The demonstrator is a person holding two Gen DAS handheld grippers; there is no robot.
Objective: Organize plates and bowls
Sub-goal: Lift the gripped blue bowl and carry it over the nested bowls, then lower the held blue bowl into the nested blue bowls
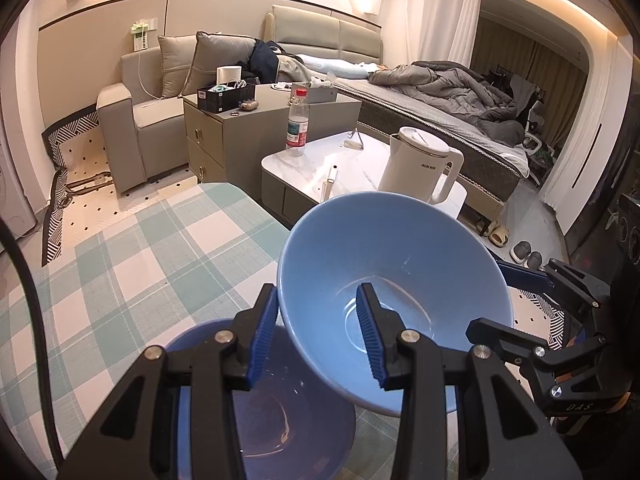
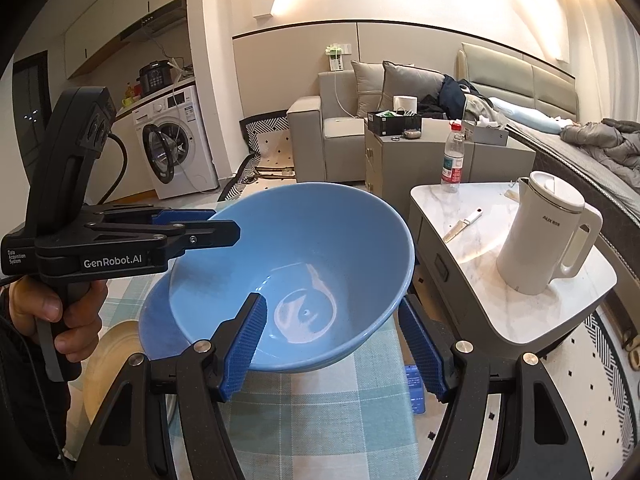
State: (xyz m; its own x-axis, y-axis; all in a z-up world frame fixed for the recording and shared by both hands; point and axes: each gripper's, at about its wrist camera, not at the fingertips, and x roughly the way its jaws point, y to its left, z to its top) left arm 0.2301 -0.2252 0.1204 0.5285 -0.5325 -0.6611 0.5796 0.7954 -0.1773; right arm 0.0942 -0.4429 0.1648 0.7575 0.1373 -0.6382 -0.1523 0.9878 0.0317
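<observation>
Left gripper (image 1: 318, 336) clamping rim of light blue bowl (image 1: 384, 280): one blue pad outside the wall, the other inside, fingers narrow. Right gripper (image 2: 334, 344) gripping the opposite rim of the same bowl (image 2: 304, 256), one pad inside, one outside the wall, fingers mid-wide and pressing. Bowl hanging tilted between both grippers, lifted clear of the checked tablecloth (image 1: 132, 264). Just below the left fingers, lying flat on the cloth, dark blue plate (image 1: 272, 408); same plate edge (image 2: 154, 320) showing under the bowl in the right wrist view. Left of the right fingers, cream plate (image 2: 108, 364) sitting on the cloth, partly hidden by a person's hand (image 2: 60, 312) holding the left gripper handle. Beyond the fingertips, past the bowl, white marble side table (image 1: 304, 168) carrying white kettle (image 1: 420, 164), knife (image 2: 464, 226) and plastic water bottle (image 1: 298, 124). Farther out, grey cabinet (image 1: 232, 136), sofa (image 1: 136, 128) and bed (image 1: 440, 100); washing machine (image 2: 176, 148) standing far left of the right fingers.
</observation>
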